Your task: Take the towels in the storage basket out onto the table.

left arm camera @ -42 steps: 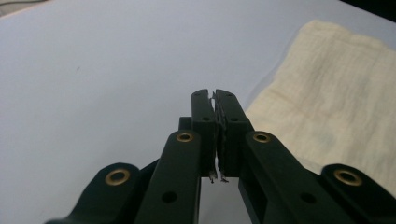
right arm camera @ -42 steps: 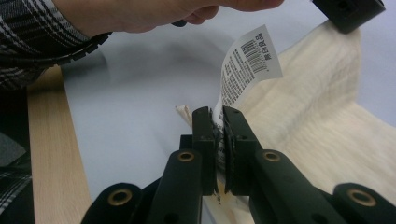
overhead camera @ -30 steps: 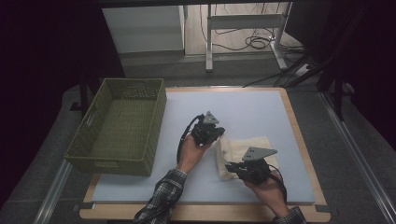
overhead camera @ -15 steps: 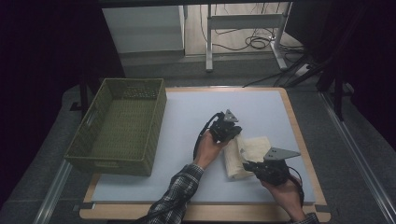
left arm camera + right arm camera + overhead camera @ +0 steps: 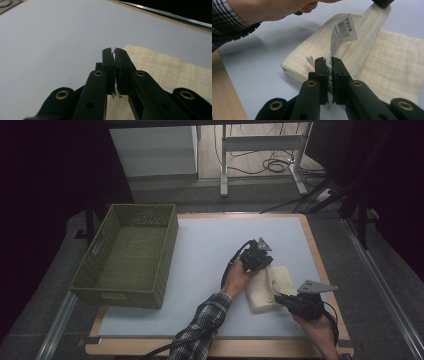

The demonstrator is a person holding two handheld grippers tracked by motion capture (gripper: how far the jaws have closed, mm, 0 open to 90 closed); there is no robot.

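Table: a wide, pale blue-grey top with a wooden border; I stand beside it and see the work at its right front part.
Basket: a green woven basket on the left side of the table, well apart from the cloth.
Cloth: a cream cloth, folded into a thick pad, lying flat on the table between the two hands. One strip of it is lifted toward the left tool, as the right gripper view shows.
How it handles: I judge it light and very soft; it bends and hangs at once, so a grip at one point lets the rest sag. It is not slippery, and not fragile.
Where to hold: the best places seem to be a corner or a folded edge, with the two tools well apart, so the fold stays in order.
Left tool: its jaws are closed tight; from its own camera no cloth shows between the tips, while from the other camera it appears to pinch the lifted strip.
Right tool: clenched on the label, at the near edge of the cloth.
Label: a small white paper tag with a barcode, thin and easy to tear; I would not pull the cloth by it.
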